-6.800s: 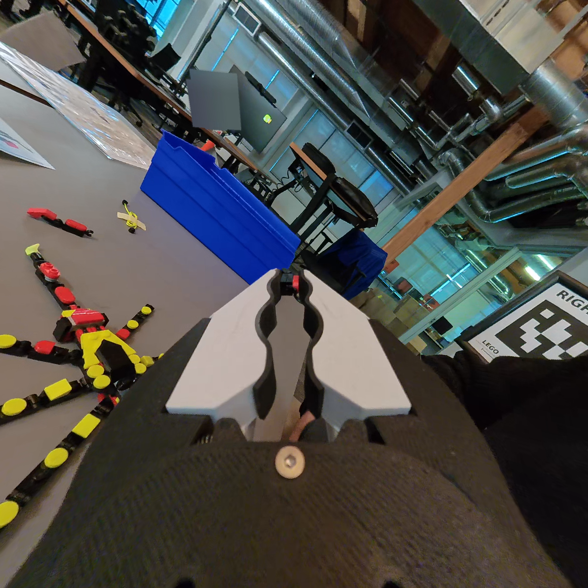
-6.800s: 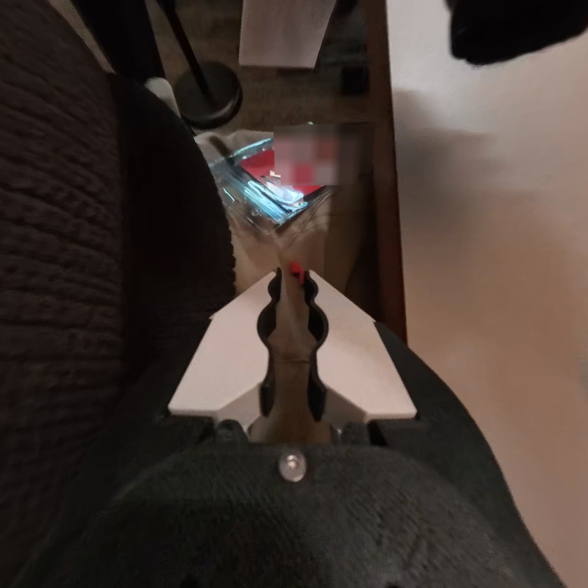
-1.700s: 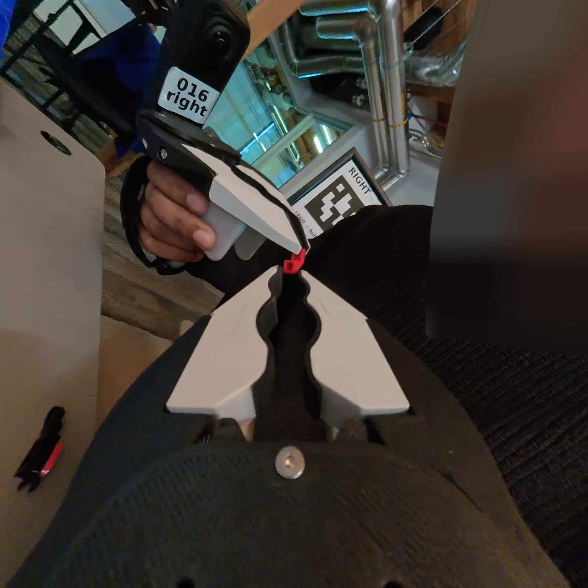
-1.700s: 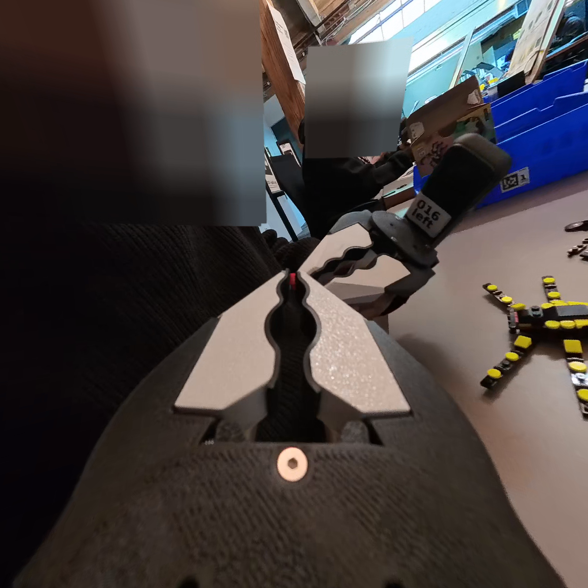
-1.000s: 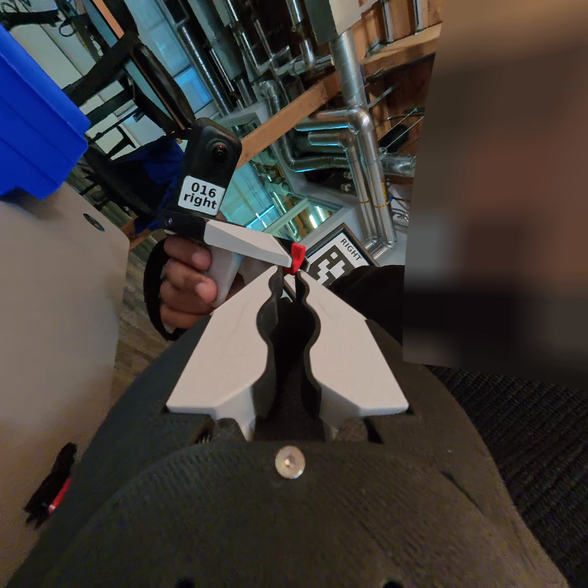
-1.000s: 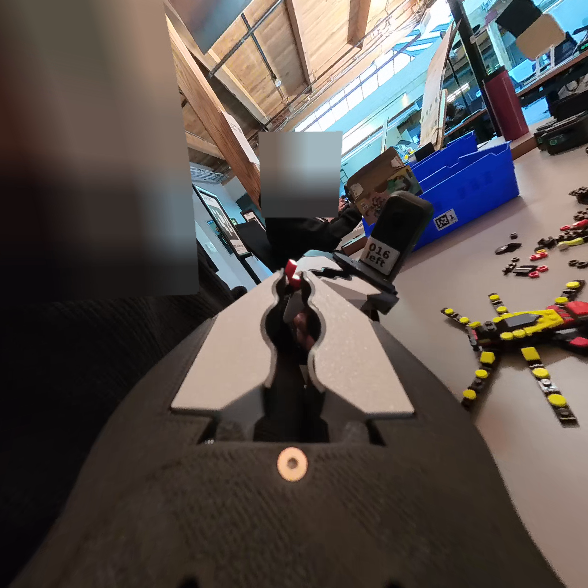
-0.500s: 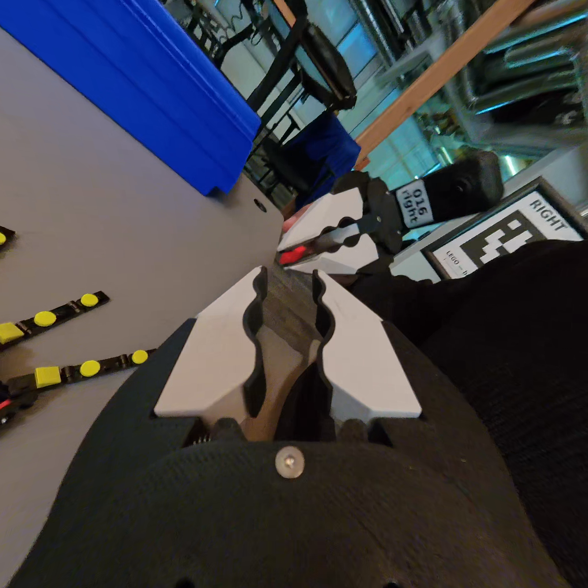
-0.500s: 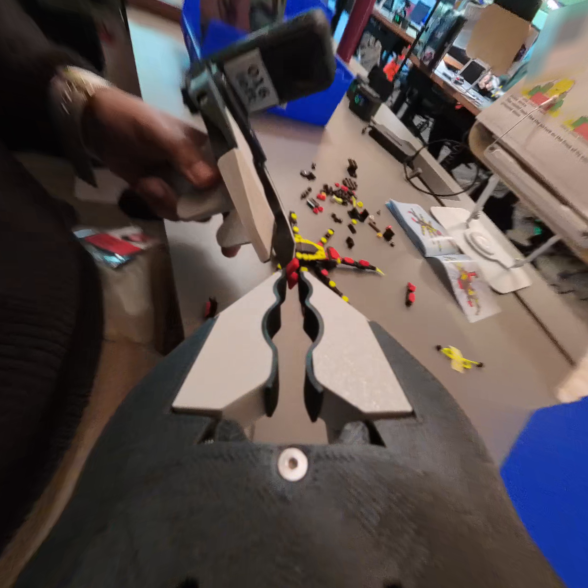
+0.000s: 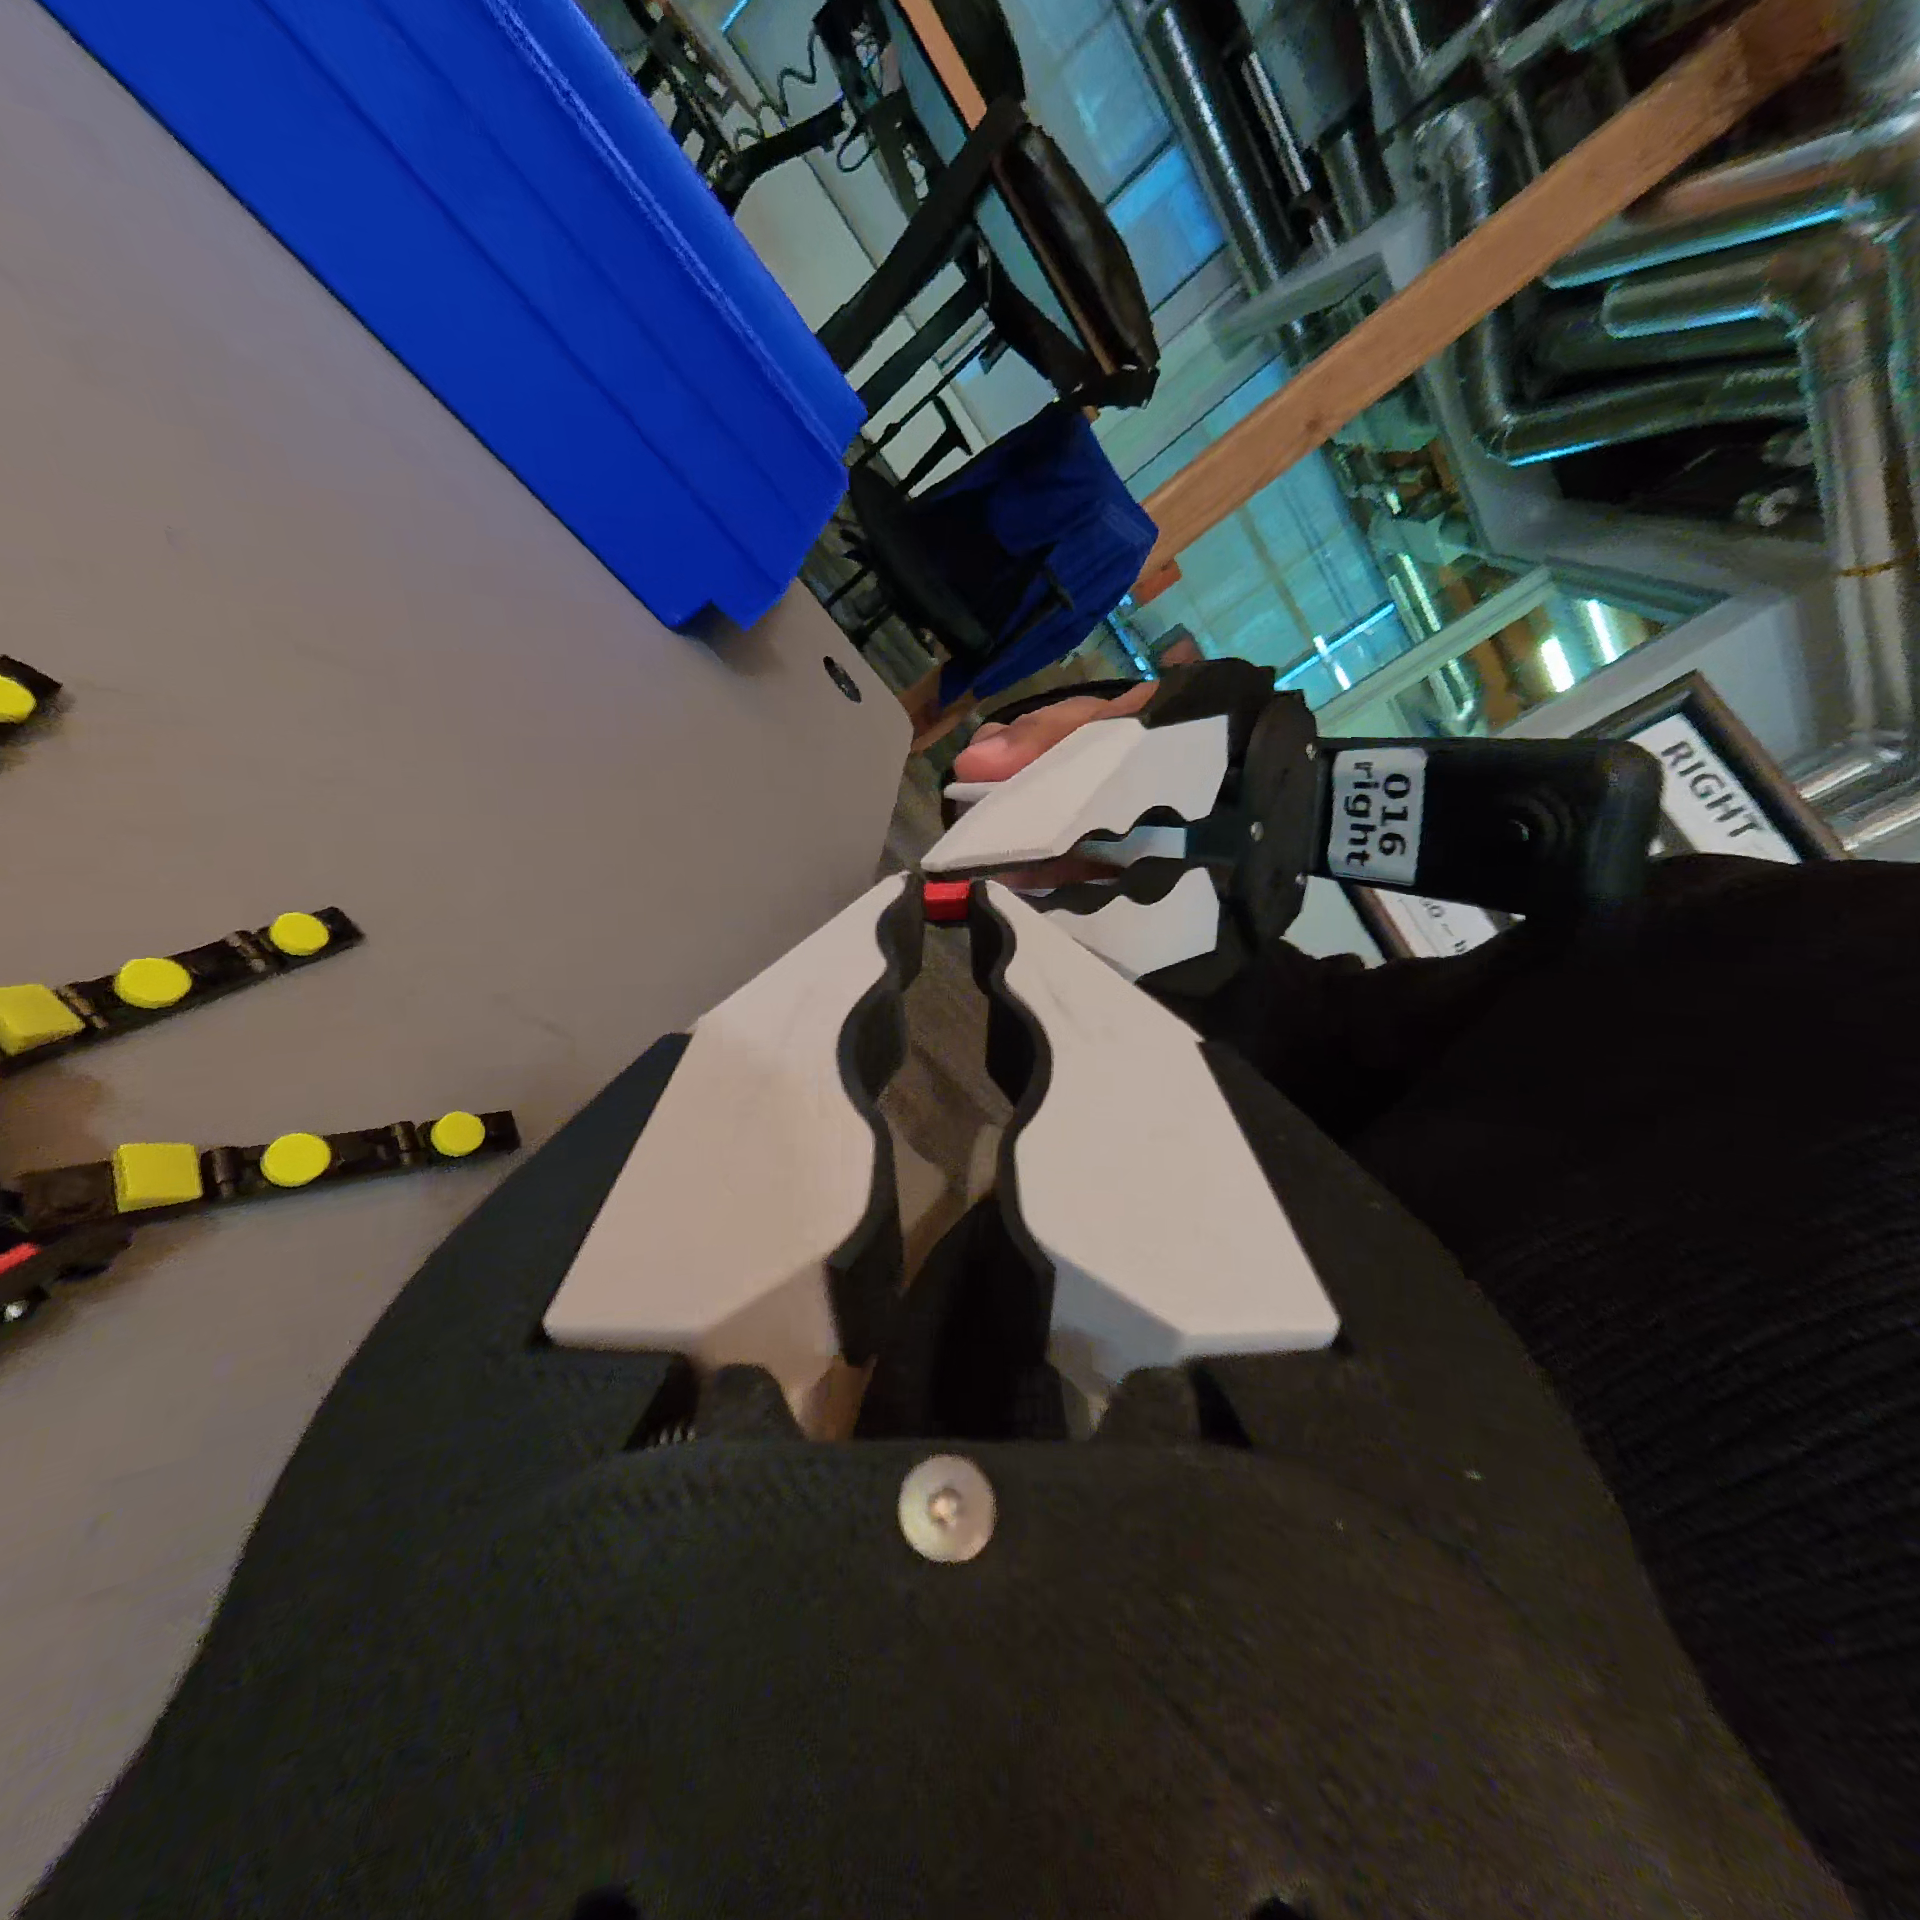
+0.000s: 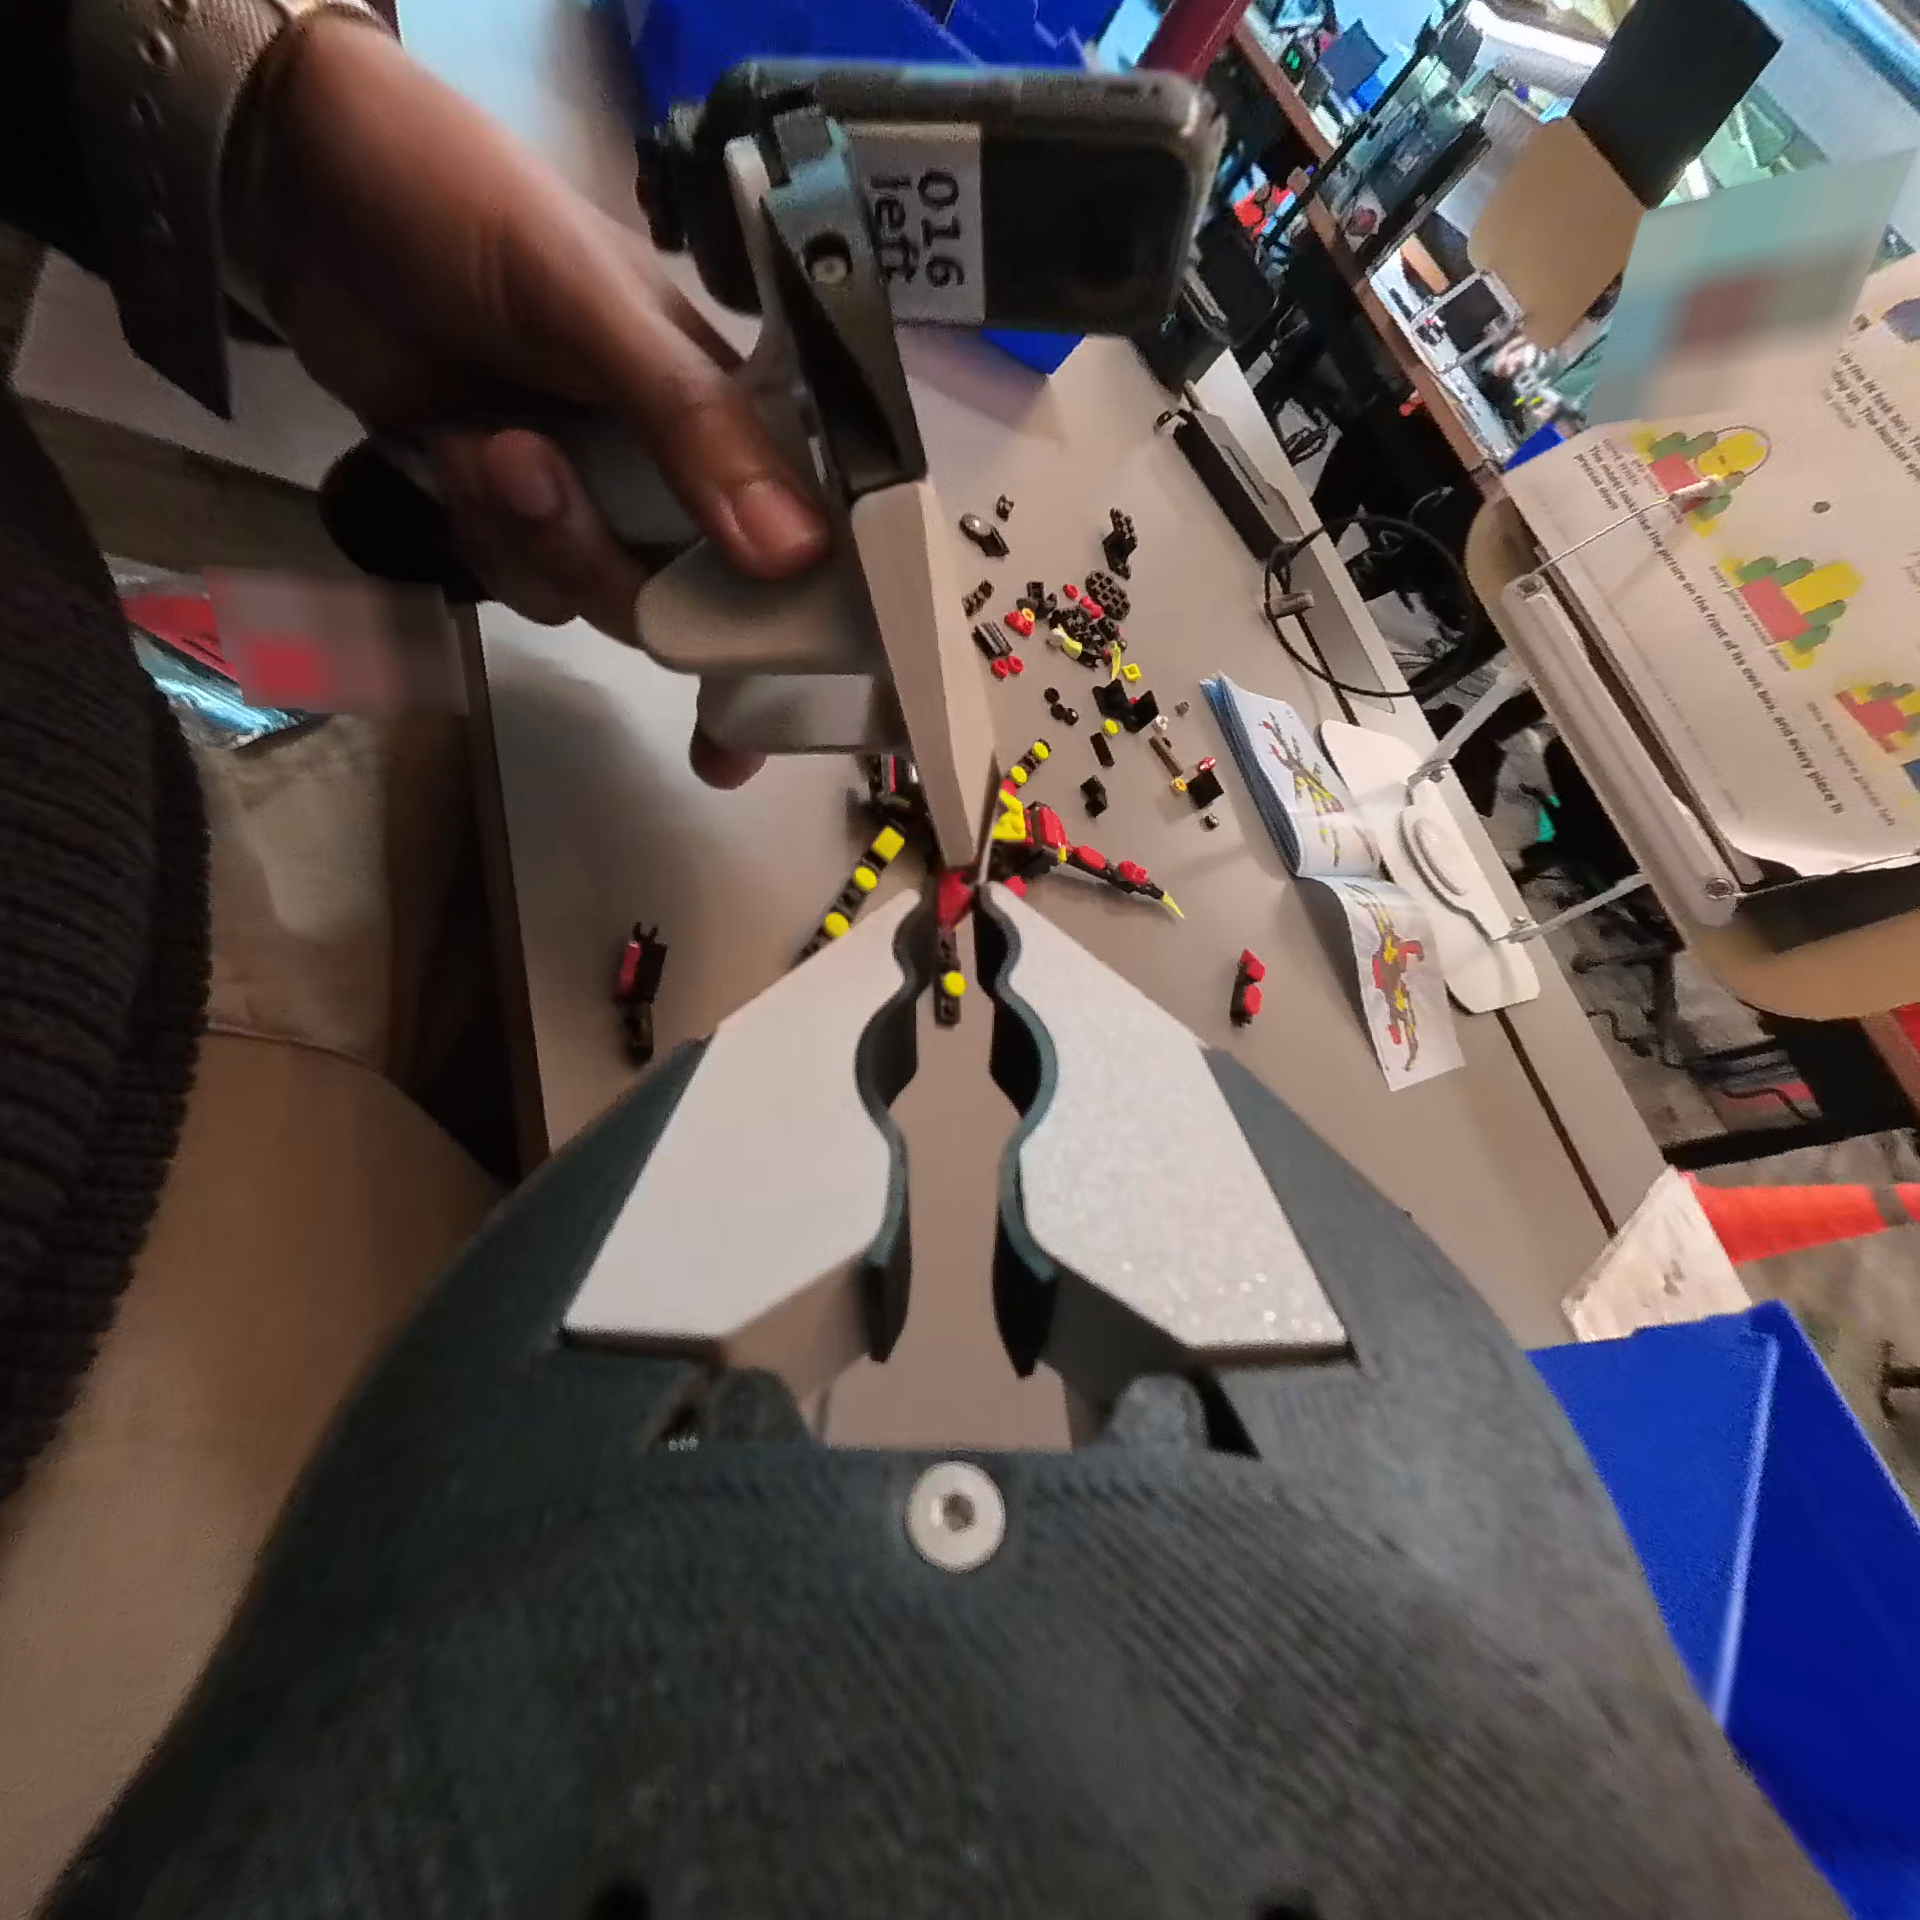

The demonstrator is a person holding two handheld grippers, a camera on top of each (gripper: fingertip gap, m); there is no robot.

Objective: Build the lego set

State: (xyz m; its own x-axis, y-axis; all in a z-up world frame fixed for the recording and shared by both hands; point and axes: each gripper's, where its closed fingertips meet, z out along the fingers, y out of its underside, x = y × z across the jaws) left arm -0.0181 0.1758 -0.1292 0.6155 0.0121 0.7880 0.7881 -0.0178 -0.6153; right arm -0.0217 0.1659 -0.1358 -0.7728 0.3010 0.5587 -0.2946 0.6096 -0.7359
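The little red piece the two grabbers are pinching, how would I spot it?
Find the grey table with the yellow-and-black model. Above its near edge the left gripper and right gripper meet tip to tip. The red piece between them is the only brick off the table.

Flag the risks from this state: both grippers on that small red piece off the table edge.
1. Drop: the small red piece is pinched only at the tips of the left gripper and right gripper, beyond the table edge; a slip likely sends it to the floor.
2. Crossed grip: the grippers meet at an angle, so squeezing may twist the piece out.
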